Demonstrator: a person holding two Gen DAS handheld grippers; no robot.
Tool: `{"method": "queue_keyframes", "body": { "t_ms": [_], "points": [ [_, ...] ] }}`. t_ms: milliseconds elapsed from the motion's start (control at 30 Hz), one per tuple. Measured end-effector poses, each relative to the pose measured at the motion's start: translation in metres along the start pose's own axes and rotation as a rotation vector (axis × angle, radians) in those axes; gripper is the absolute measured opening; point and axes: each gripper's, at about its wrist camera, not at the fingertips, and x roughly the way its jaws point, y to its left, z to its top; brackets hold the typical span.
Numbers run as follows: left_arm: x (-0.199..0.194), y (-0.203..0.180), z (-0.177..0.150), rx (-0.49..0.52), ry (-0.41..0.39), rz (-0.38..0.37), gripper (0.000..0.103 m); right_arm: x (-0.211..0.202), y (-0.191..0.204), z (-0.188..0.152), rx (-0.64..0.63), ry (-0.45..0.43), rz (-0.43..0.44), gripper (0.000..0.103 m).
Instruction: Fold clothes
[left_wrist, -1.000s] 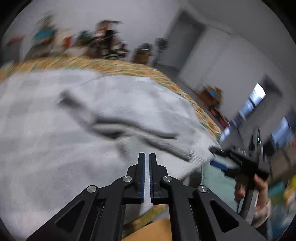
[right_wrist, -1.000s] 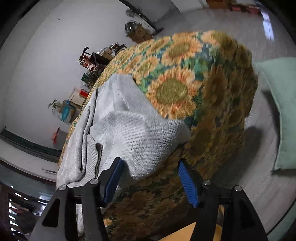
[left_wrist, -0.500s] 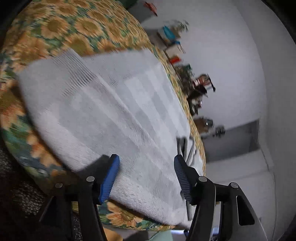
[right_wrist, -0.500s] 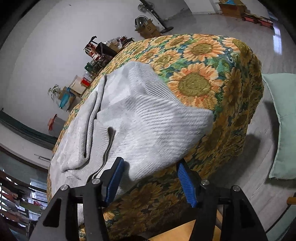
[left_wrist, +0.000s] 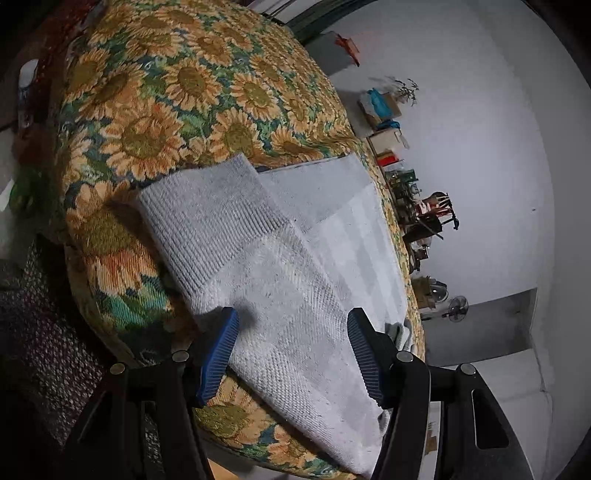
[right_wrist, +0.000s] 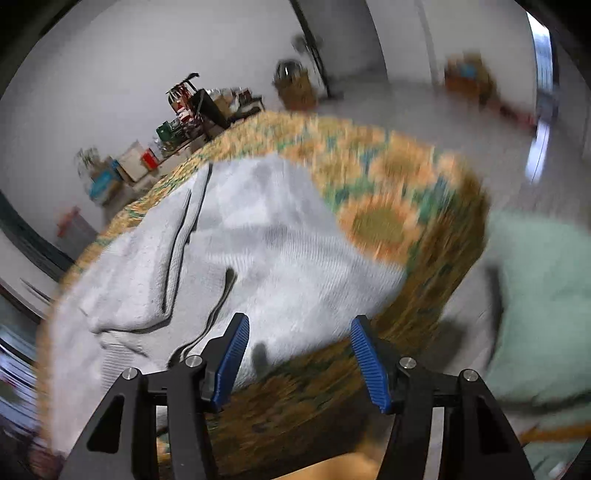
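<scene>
A light grey knitted sweater lies spread on a table covered with a sunflower-print cloth. Its ribbed hem is folded over near the table's corner. My left gripper is open, its blue pads on either side of the sweater's near edge, holding nothing. In the right wrist view the same sweater shows creases and a dark-edged fold, draped toward the table edge. My right gripper is open above that near edge, with nothing between its fingers. This view is blurred.
The sunflower cloth hangs over the table's rounded edge. A pale green cushion lies on the floor to the right. Cluttered boxes and shelves stand along the white wall, and a standing fan is farther back.
My left gripper went from shut to open and swung round to the sweater's hem corner. My right gripper stayed open and shifted, with the view now blurred by motion.
</scene>
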Motion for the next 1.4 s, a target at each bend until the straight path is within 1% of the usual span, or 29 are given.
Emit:
{"method": "queue_keyframes", "body": {
  "t_ms": [67, 133, 300, 333, 433, 500, 533, 567, 600, 633, 667, 800, 867, 933, 1000, 1100, 1167, 1267, 1333, 1400],
  "points": [
    [0.001, 0.0, 0.003, 0.013, 0.007, 0.005, 0.062, -0.006, 0.008, 0.002, -0.029, -0.016, -0.005, 0.063],
    [0.001, 0.001, 0.006, 0.026, 0.014, 0.01, 0.062, -0.007, 0.015, 0.002, -0.048, -0.006, 0.004, 0.063],
    [-0.001, 0.002, 0.015, 0.057, 0.028, 0.03, 0.062, -0.002, 0.065, -0.003, -0.248, -0.006, -0.015, 0.063],
    [-0.003, 0.003, 0.017, 0.063, 0.03, 0.036, 0.062, -0.003, 0.076, -0.005, -0.301, -0.004, -0.009, 0.063],
    [-0.007, 0.004, 0.025, 0.079, 0.035, 0.055, 0.062, 0.002, 0.143, -0.022, -0.551, -0.008, 0.011, 0.065],
    [-0.008, 0.013, 0.034, 0.038, 0.075, 0.039, 0.062, 0.003, 0.182, -0.037, -0.702, -0.017, 0.029, 0.065],
    [-0.01, 0.017, 0.036, 0.025, 0.093, 0.03, 0.062, 0.003, 0.201, -0.046, -0.775, -0.021, 0.046, 0.065],
    [-0.012, 0.02, 0.038, 0.012, 0.112, 0.021, 0.062, 0.001, 0.227, -0.061, -0.864, -0.018, 0.089, 0.065],
    [-0.014, 0.025, 0.041, -0.014, 0.129, 0.01, 0.062, -0.001, 0.245, -0.074, -0.925, -0.01, 0.132, 0.066],
    [-0.018, 0.029, 0.043, -0.03, 0.123, 0.019, 0.062, -0.003, 0.257, -0.085, -0.969, -0.003, 0.171, 0.066],
    [-0.022, 0.033, 0.045, -0.047, 0.117, 0.028, 0.062, -0.009, 0.275, -0.105, -1.04, 0.006, 0.234, 0.066],
    [-0.037, 0.047, 0.053, -0.095, 0.08, 0.066, 0.062, -0.027, 0.309, -0.165, -1.21, 0.029, 0.382, 0.066],
    [-0.039, 0.052, 0.058, -0.106, 0.069, 0.076, 0.062, -0.033, 0.318, -0.193, -1.282, 0.068, 0.433, 0.066],
    [-0.032, 0.055, 0.062, -0.115, 0.082, 0.081, 0.062, -0.033, 0.32, -0.207, -1.314, 0.09, 0.447, 0.066],
    [-0.025, 0.057, 0.065, -0.121, 0.091, 0.084, 0.062, -0.032, 0.321, -0.218, -1.339, 0.097, 0.438, 0.066],
    [-0.021, 0.059, 0.065, -0.115, 0.093, 0.08, 0.062, -0.028, 0.322, -0.222, -1.356, 0.095, 0.402, 0.067],
    [-0.021, 0.059, 0.064, -0.105, 0.094, 0.077, 0.062, -0.022, 0.32, -0.221, -1.347, 0.111, 0.379, 0.067],
    [-0.02, 0.057, 0.065, -0.095, 0.097, 0.089, 0.062, -0.017, 0.315, -0.214, -1.311, 0.134, 0.375, 0.067],
    [-0.025, 0.056, 0.064, -0.094, 0.083, 0.115, 0.062, -0.016, 0.312, -0.201, -1.27, 0.145, 0.39, 0.068],
    [-0.033, 0.046, 0.063, -0.073, 0.044, 0.116, 0.062, -0.016, 0.309, -0.184, -1.22, 0.145, 0.402, 0.068]
  ]
}}
